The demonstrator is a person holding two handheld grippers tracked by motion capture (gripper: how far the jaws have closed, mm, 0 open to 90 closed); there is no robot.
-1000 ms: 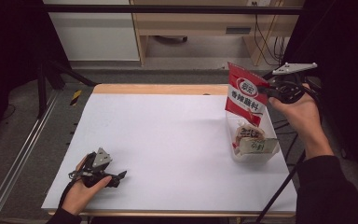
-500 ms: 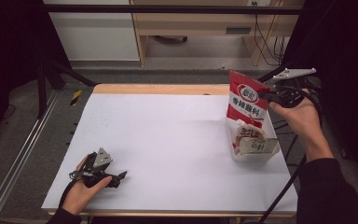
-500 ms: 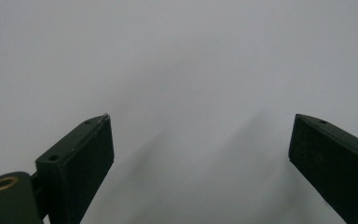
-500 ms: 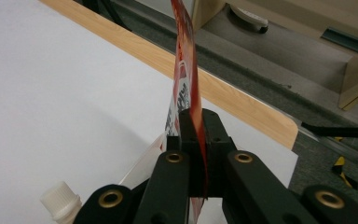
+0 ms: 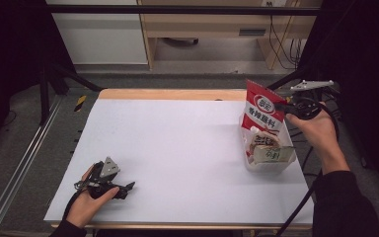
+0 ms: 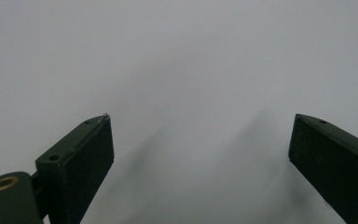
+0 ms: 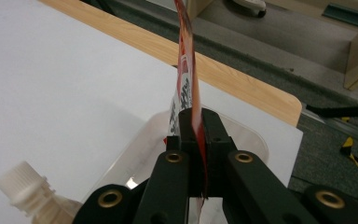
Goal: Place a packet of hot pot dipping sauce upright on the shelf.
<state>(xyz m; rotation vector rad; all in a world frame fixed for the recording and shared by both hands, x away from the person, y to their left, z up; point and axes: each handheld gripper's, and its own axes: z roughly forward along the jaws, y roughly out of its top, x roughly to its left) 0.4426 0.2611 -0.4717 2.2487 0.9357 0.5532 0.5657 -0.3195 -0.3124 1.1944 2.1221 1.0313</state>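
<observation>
Right hand-held gripper (image 7: 196, 140) is clamping the red packet (image 5: 262, 112) over the tub (image 5: 271, 165); left hand-held gripper (image 5: 128, 187) is resting open on the counter (image 5: 177, 143).

We see a red packet (image 5: 263, 114) with a white band of dark lettering and a round white emblem near its top. The tub (image 5: 271, 165) under it is clear plastic. The table (image 5: 177, 148) is plain white with a pale wood edge. Both grippers (image 5: 126, 187) (image 5: 281, 106) are black, with brass-coloured rivets, and the spout cap (image 7: 21, 179) is white.
</observation>
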